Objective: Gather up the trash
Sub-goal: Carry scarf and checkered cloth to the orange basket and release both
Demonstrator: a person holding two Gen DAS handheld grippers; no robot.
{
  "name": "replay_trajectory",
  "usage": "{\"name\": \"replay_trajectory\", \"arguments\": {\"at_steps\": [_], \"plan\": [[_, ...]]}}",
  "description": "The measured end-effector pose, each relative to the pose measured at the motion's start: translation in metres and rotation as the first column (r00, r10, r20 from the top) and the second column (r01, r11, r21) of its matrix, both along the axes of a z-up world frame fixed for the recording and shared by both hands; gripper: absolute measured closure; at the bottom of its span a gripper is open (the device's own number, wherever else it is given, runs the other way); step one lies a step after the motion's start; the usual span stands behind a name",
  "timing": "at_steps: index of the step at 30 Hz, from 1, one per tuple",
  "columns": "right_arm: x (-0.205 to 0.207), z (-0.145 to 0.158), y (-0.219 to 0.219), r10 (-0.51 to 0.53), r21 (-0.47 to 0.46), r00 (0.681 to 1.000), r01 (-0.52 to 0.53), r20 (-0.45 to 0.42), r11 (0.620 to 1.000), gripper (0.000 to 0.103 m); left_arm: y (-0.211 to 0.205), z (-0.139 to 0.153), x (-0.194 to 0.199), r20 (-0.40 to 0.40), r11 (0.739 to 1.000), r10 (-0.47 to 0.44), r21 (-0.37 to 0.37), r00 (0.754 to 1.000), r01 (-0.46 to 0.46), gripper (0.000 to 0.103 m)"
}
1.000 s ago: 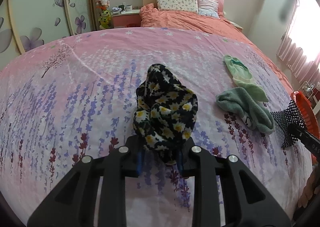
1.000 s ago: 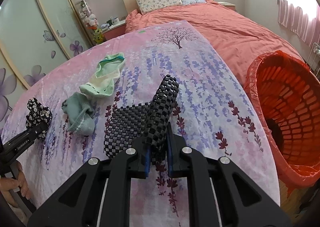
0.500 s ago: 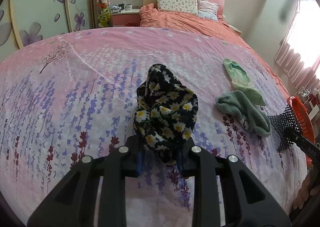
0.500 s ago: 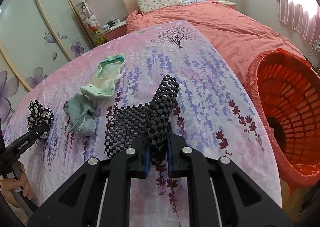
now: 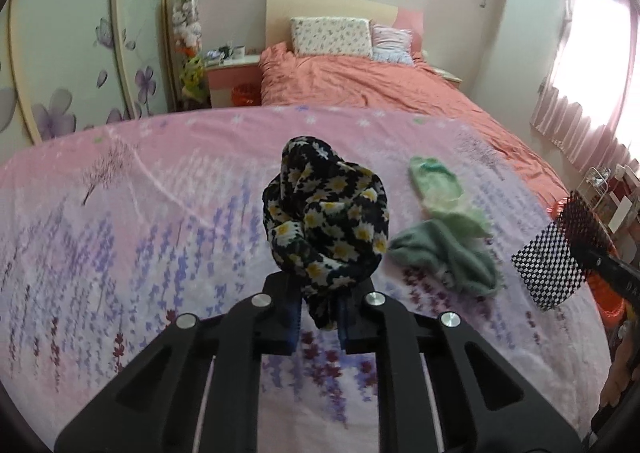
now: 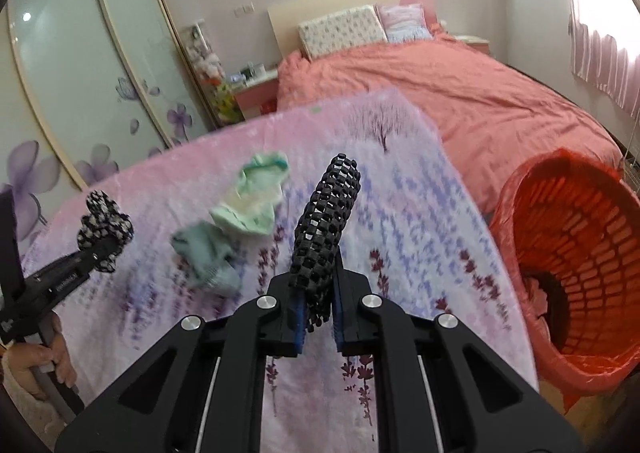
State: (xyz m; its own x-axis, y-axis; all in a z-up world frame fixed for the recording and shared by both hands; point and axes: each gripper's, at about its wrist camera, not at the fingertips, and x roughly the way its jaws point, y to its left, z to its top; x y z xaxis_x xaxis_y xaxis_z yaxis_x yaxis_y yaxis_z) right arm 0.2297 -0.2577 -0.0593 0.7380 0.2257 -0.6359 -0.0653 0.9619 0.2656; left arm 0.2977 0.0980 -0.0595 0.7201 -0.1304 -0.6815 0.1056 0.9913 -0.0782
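Left gripper (image 5: pixel 318 323): I see its jaws closed narrow on the daisy-print cloth (image 5: pixel 326 229), low in the centre of the left wrist view.
Daisy-print cloth: a bunched black fabric with white and yellow flowers, standing up above the fingers in a rounded knot; a short tail hangs down between the jaws. In the right wrist view it sits at the far left of the frame (image 6: pixel 105 227), small, on the tip of the other tool.
Right gripper (image 6: pixel 318 327): I have it clamped narrow on the black mesh piece (image 6: pixel 326 231), centre of the right wrist view.
Black mesh piece: an open grid of black squares, rolled into a tube that rises from the jaws and leans slightly right. In the left wrist view it appears at the right edge (image 5: pixel 554 265), partly flat with a checkered look.
Green socks (image 5: pixel 446 229): two soft pieces lying on the bedspread (image 5: pixel 140 213), right of centre in the left view; the paler one lies above the darker grey-green one, touching it.
Bedspread: pink with purple flower sprigs, fills the lower half of both views.
Orange basket (image 6: pixel 576 253): lattice-walled with an orange liner bag, at the right edge of the right view, just beside the bedspread's edge; something dark lies in the bottom, I cannot tell what.
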Motion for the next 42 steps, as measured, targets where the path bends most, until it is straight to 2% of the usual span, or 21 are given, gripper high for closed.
{"name": "replay_trajectory", "arguments": {"at_steps": [7,12,15,19,24,28,30,32,34,35,36,38,42], "plan": [[-0.022,0.029,-0.028,-0.042,0.039,0.997,0.039,0.061,0.998,0.092,-0.040,0.034,-0.018,0.038,0.995,-0.089,-0.035,0.995,0.091,0.089],[-0.040,0.045,-0.056,-0.096,0.047,0.990,0.091,0.106,0.995,0.092,-0.094,0.052,-0.030,0.050,0.973,-0.217,-0.064,0.975,0.219,0.089],[-0.050,0.053,-0.082,-0.152,0.059,0.979,0.145,0.133,0.988,0.092,-0.133,0.060,-0.039,0.065,0.949,-0.301,-0.075,0.952,0.305,0.088],[-0.057,0.058,-0.117,-0.228,0.084,0.962,0.217,0.153,0.973,0.092,-0.196,0.065,-0.049,0.087,0.903,-0.417,-0.071,0.905,0.423,0.088],[-0.060,0.056,-0.163,-0.327,0.131,0.933,0.309,0.151,0.942,0.092,-0.264,0.059,-0.052,0.074,0.850,-0.516,-0.077,0.853,0.521,0.088],[-0.053,0.045,-0.194,-0.383,0.179,0.917,0.360,0.111,0.915,0.092,-0.318,0.047,-0.047,0.054,0.805,-0.587,-0.062,0.808,0.590,0.087],[-0.049,0.039,-0.201,-0.393,0.181,0.914,0.372,0.097,0.910,0.092,-0.345,0.037,-0.038,0.022,0.787,-0.613,-0.071,0.790,0.612,0.083],[-0.042,0.033,-0.209,-0.396,0.191,0.914,0.376,0.082,0.907,0.090,-0.362,0.026,-0.029,-0.012,0.785,-0.617,-0.074,0.787,0.615,0.074],[-0.039,0.026,-0.216,-0.403,0.194,0.913,0.386,0.059,0.902,0.080,-0.372,0.013,-0.021,-0.047,0.791,-0.611,-0.073,0.790,0.607,0.070],[-0.038,0.021,-0.220,-0.410,0.195,0.911,0.394,0.048,0.898,0.067,-0.375,0.006,-0.017,-0.067,0.794,-0.608,-0.075,0.791,0.604,0.066],[-0.038,0.018,-0.221,-0.413,0.196,0.910,0.397,0.043,0.897,0.059,-0.376,0.002,-0.014,-0.077,0.796,-0.605,-0.076,0.792,0.601,0.062],[-0.039,0.011,-0.221,-0.414,0.186,0.910,0.402,0.031,0.897,0.054,-0.375,-0.008,-0.010,-0.093,0.802,-0.597,-0.071,0.797,0.593,0.056],[-0.043,0.004,-0.214,-0.421,0.150,0.907,0.414,0.015,0.898,0.049,-0.361,-0.014,-0.005,-0.097,0.819,-0.574,-0.065,0.813,0.570,0.053]]}}
